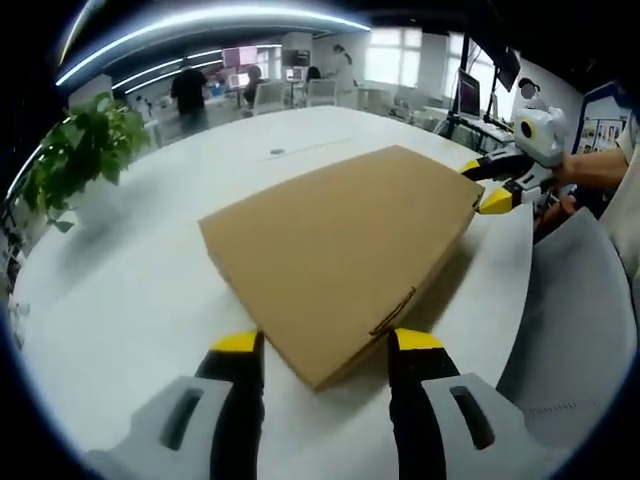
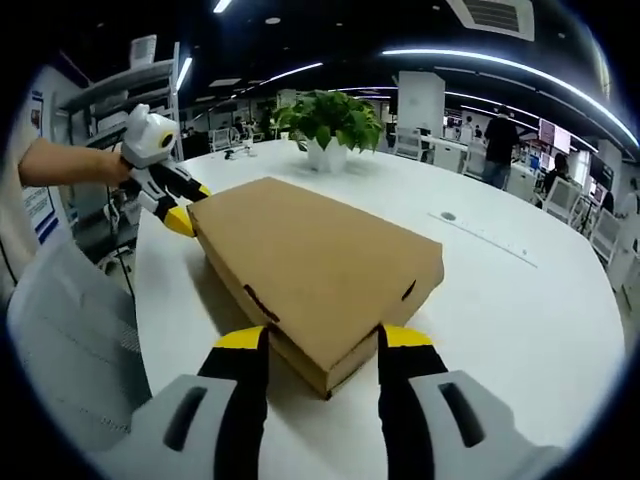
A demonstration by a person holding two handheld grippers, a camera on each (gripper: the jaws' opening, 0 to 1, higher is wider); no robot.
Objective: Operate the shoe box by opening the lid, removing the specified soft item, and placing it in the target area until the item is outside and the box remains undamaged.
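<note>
Your left gripper (image 1: 325,345) points at the near corner of the box (image 1: 340,245), which lies flat on the white table (image 1: 150,290) with its lid shut. The jaws stand apart, yellow tips either side of that corner, one at 7 o'clock and one at 5 o'clock in the left gripper view; whether they touch the cardboard you cannot tell. In that same view your right gripper (image 1: 488,185) sits at 2 o'clock, at the far corner of the box, its yellow tips spread with the corner between them. A plant (image 1: 85,150) stands at 10 o'clock near the table's edge, well apart from the box. A grey chair (image 1: 580,320) is at 4 o'clock beside the table.

In the right gripper view, your right gripper (image 2: 322,345) straddles the closest corner of the box (image 2: 320,265), jaws apart, tips at 7 and 5 o'clock. The lid lies closed, with a small slot showing on each visible side wall. Your left gripper (image 2: 185,205) appears at 10 o'clock, held by a hand (image 2: 110,165), its tips open at the opposite corner. The plant (image 2: 325,125) in its white pot stands at 12 o'clock beyond the box on the table (image 2: 520,310). The soft item is hidden from you.
</note>
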